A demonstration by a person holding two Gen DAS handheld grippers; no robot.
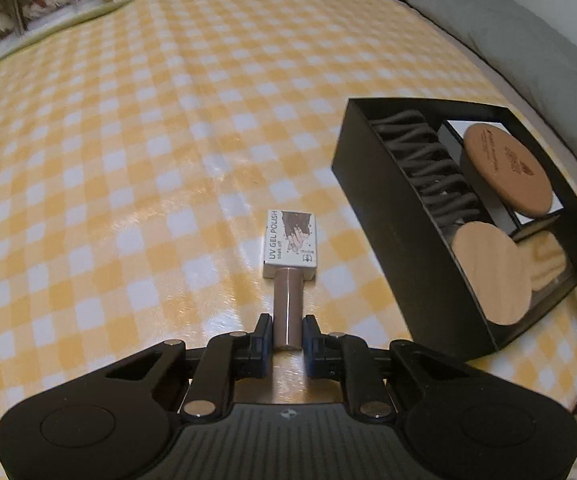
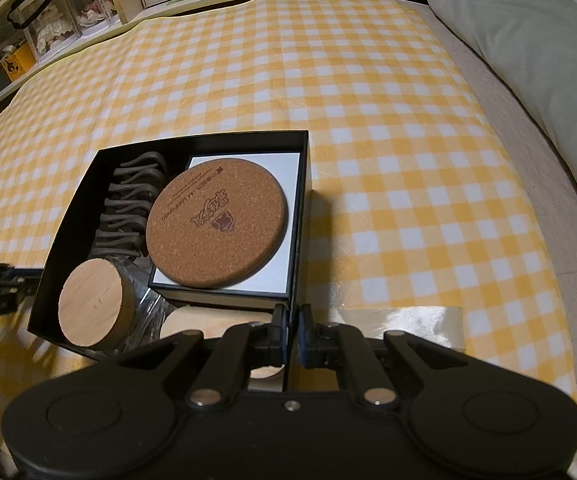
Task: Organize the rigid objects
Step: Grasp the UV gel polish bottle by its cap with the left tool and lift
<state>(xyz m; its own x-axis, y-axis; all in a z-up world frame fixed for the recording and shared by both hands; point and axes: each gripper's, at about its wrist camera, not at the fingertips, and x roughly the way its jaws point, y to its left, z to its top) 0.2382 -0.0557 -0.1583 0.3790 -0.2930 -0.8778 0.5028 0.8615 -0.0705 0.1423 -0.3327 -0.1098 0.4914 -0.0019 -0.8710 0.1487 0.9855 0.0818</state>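
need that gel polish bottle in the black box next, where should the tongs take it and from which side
Grip the gel polish bottle by its long brown cap, coming from the cap end. It lies flat on the checked cloth with the cap pointing at the left tongs, whose fingers already close on the cap's two sides. The cap is narrow and round; the white body is wider.

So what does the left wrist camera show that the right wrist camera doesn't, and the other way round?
Only the left wrist view shows the UV gel polish bottle lying on the checked cloth, its brown cap between the left gripper pads. Only the right wrist view shows the right gripper shut on the black box wall, and the tape roll. Both show the box, its cork coaster, the wooden-lidded jar and the yellow checked cloth.
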